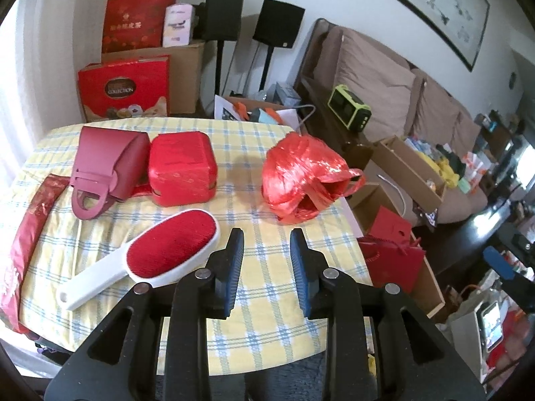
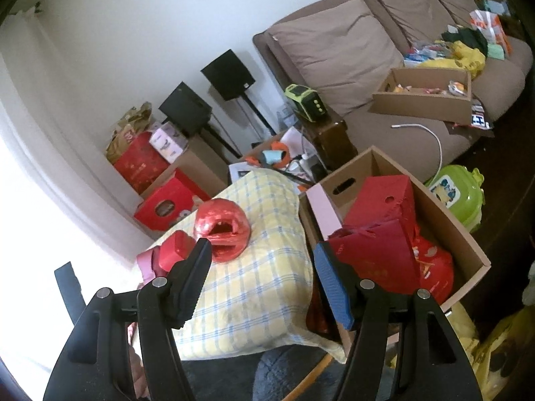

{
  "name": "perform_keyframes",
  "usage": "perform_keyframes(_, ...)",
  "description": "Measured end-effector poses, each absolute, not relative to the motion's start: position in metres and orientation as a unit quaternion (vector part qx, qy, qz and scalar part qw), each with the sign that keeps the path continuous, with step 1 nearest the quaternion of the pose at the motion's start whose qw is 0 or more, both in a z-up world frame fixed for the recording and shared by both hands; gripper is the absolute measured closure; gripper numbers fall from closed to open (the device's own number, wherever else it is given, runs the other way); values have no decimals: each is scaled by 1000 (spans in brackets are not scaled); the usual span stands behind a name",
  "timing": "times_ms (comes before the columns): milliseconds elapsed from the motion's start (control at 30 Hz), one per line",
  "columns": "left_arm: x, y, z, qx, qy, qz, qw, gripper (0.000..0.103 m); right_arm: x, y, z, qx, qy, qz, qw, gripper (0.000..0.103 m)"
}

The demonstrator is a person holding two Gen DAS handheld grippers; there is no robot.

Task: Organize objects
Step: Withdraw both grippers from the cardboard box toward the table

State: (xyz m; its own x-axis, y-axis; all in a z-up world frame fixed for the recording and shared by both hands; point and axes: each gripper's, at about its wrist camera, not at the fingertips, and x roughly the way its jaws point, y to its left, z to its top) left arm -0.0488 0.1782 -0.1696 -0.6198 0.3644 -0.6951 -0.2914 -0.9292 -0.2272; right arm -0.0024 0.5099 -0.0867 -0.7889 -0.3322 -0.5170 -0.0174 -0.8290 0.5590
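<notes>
On the yellow checked table [image 1: 267,300] lie a red lint brush with a white handle [image 1: 147,257], a dark red handbag [image 1: 103,170], a red square box [image 1: 182,172], a ball of red raffia string [image 1: 301,180] and a red packet [image 1: 26,234] at the left edge. My left gripper [image 1: 266,237] is open and empty, just right of the brush head. My right gripper [image 2: 262,250] is open and empty, above the table's right edge, between the red string ball [image 2: 222,230] and a cardboard box [image 2: 468,234] holding red bags [image 2: 378,250].
A brown sofa [image 2: 351,50] with a cardboard tray [image 2: 421,100] stands behind. Red gift boxes [image 1: 127,87] and two black speakers [image 1: 277,23] are stacked past the table's far edge. A green toy case [image 2: 458,197] sits on the floor.
</notes>
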Motion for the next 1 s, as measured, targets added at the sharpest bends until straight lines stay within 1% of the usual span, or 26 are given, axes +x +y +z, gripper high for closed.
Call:
perform_keyframes(267,-47,169,-163,-388,-48,904,172,71,-1,498,-79,315,-268,-905,103,37)
perform_keyframes(333,-46,166,-162,-384,-50,907,164,69,0,496,-76,313,-264,-906,106,37)
perform_keyframes(400,-45,162,-161,-380,-52,911,155,56,1,494,-74,312,-262,-907,109,37)
perform_keyframes(433,-46,160,-161,-378,-53,911,153,55,2,493,-72,311,-260,-907,111,37)
perform_keyframes(767,-49,136,-150,-353,-57,927,114,53,-1,480,-67,312,-244,-910,122,37)
perform_keyframes(833,-51,127,-148,-350,-63,929,105,47,-4,477,-70,319,-243,-908,122,37)
perform_keyframes(867,-52,122,-147,-347,-67,930,99,41,-5,475,-72,321,-243,-907,123,37)
perform_keyframes(900,-54,117,-147,-344,-69,932,94,38,-6,474,-73,324,-242,-906,124,37)
perform_keyframes(1000,-59,102,-147,-344,-78,933,76,38,-8,468,-74,328,-237,-905,128,37)
